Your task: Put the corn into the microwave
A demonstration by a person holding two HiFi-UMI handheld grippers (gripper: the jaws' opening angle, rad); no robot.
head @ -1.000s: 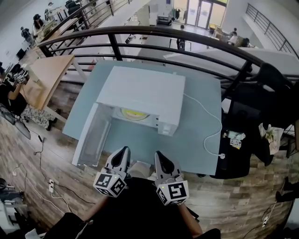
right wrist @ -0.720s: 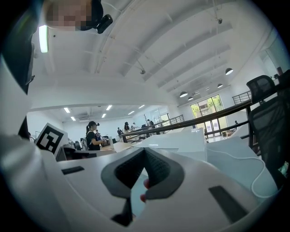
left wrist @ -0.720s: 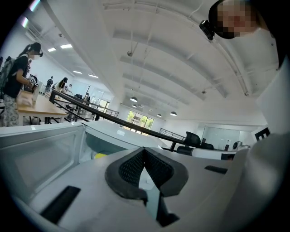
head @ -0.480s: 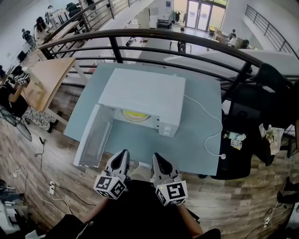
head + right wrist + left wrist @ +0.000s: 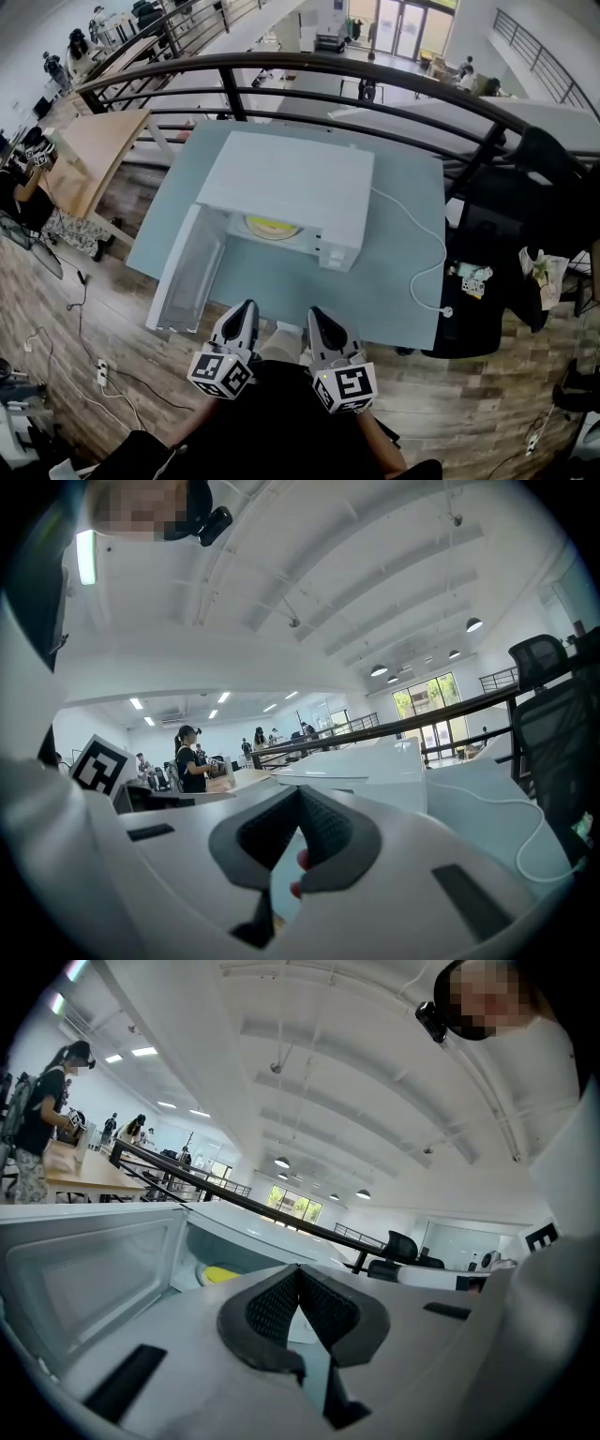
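Both grippers idle in front of the open microwave, with the corn apparently already inside.

The left gripper (image 5: 298,1269) and the right gripper (image 5: 300,793) each have their jaws pressed together with nothing between the pads. Straight ahead of both sits the white microwave (image 5: 291,183) on the blue-grey table (image 5: 394,281). A yellow thing, most likely the corn (image 5: 272,226), lies in its cavity, well beyond the jaw tips. The microwave door (image 5: 187,272) hangs wide open, ahead and to the left of the left gripper's jaws. Judging by this, only shutting the door may remain. The closed left jaws could push on the door's outer edge and swing it round smoothly, while the right gripper keeps away from the power cord (image 5: 427,267).
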